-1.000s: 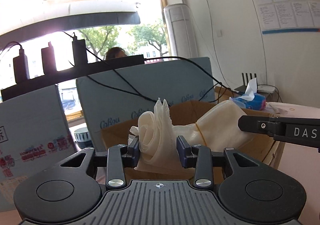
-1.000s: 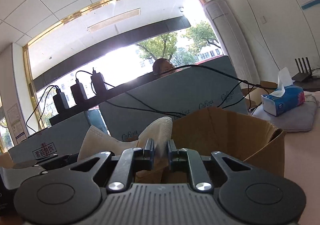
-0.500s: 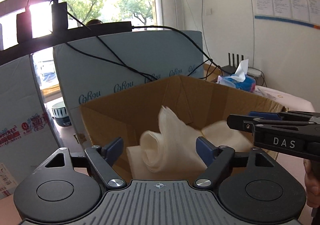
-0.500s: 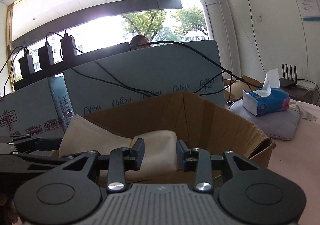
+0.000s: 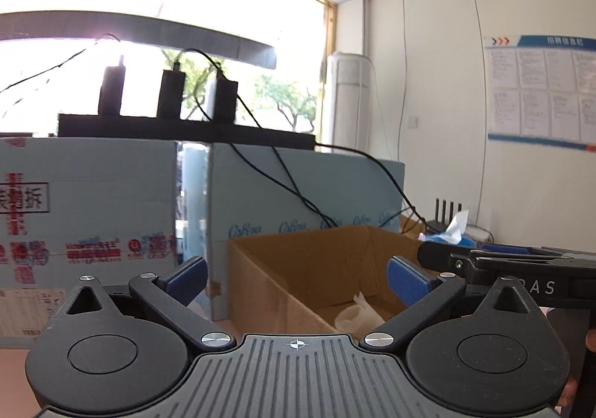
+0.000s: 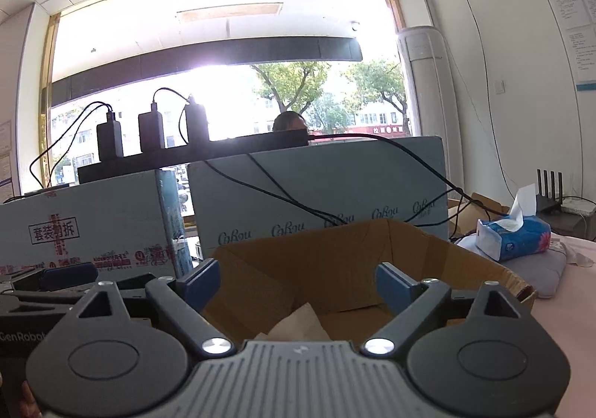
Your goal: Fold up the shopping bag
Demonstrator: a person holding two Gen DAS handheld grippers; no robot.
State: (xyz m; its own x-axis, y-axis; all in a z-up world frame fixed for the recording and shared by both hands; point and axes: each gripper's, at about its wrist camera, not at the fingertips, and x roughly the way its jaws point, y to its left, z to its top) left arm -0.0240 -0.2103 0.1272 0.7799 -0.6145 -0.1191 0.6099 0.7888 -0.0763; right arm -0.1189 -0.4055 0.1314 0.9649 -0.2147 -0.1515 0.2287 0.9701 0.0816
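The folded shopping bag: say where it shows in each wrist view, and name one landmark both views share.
Left wrist: the folded shopping bag lies low and right of centre, inside the cardboard box.
Right wrist: a corner of it shows at bottom centre, inside the box.
Shared landmark: the blue tissue pack, far right.

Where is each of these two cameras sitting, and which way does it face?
Left wrist: on the left gripper, facing forward over its spread blue pads to the cardboard box holding the white shopping bag; the right gripper shows at right.
Right wrist: on the right gripper, open, facing the same box; the left gripper pokes in at left.
Shared: box, bag, tissue pack, window.
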